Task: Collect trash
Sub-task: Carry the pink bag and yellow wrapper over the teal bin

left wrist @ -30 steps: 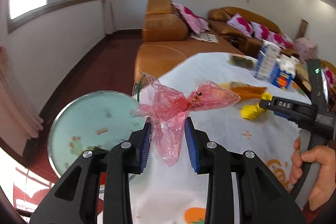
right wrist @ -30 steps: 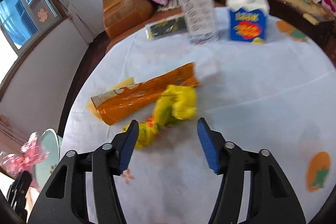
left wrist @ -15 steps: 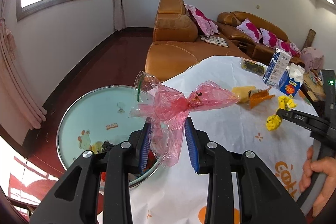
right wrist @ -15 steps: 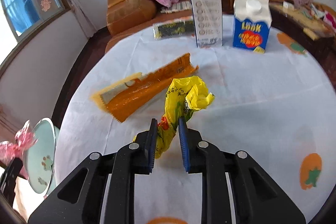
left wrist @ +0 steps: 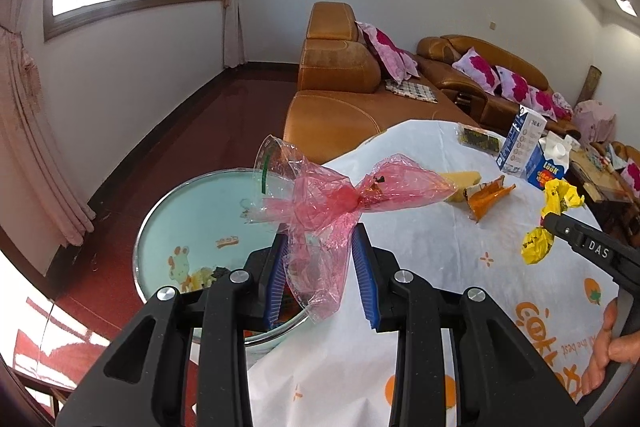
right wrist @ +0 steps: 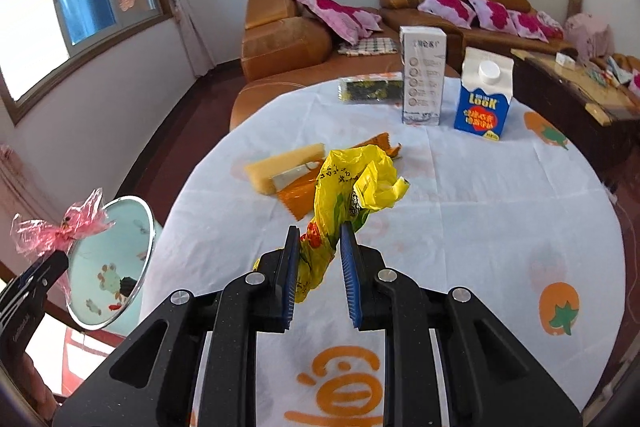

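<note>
My left gripper (left wrist: 320,279) is shut on a crumpled pink plastic bag (left wrist: 332,203) and holds it above the rim of a pale green basin (left wrist: 192,211) that stands beside the table and has some trash in it. My right gripper (right wrist: 319,279) is shut on a yellow plastic bag (right wrist: 348,187) and holds it up over the white tablecloth (right wrist: 480,211). The pink bag (right wrist: 60,227) and the basin (right wrist: 112,267) also show at the left of the right wrist view. The yellow bag (left wrist: 548,223) shows at the right of the left wrist view.
An orange wrapper (right wrist: 296,199) and a pale yellow wrapper (right wrist: 280,163) lie on the table. A white carton (right wrist: 423,75), a blue carton (right wrist: 485,95) and a dark packet (right wrist: 370,90) are at the far side. Brown sofas (left wrist: 336,67) stand behind.
My right gripper closed on the yellow bag and lifted it off the table. My left gripper moved back with the pink bag, so that more of the basin shows.
</note>
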Demonstrator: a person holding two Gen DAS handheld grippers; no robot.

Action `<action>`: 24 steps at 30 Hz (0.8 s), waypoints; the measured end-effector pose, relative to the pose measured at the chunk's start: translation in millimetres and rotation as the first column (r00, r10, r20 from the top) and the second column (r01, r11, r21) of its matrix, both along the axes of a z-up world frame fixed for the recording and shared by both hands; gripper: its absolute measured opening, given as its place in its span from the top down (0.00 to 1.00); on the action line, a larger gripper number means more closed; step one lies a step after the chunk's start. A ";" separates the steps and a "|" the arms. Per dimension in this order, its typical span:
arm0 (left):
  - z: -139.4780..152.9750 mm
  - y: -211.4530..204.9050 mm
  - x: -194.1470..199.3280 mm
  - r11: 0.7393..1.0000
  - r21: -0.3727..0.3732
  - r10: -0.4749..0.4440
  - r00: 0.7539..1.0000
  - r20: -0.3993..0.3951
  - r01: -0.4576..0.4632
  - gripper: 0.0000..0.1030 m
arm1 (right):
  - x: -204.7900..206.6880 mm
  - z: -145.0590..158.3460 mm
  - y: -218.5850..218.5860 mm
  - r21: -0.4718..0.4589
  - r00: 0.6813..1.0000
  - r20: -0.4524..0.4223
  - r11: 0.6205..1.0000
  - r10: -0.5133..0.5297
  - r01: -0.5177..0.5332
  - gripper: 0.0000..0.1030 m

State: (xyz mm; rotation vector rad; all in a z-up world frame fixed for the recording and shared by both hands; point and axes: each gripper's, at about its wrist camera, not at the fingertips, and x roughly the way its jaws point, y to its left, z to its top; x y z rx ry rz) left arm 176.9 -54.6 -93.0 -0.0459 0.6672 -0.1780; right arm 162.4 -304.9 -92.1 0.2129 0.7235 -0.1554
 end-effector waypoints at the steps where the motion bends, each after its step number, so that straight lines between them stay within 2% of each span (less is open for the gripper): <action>1: 0.7 1.4 -1.0 1.000 -0.001 0.003 1.000 0.002 -0.003 0.69 | -1.2 1.5 2.6 -0.009 1.000 0.005 1.000 0.005 -0.005 0.79; 24: 6.0 44.2 -14.7 0.997 -0.031 0.067 0.997 0.025 -0.066 0.69 | -16.3 18.4 64.6 -0.088 0.992 0.036 0.989 0.122 -0.119 0.79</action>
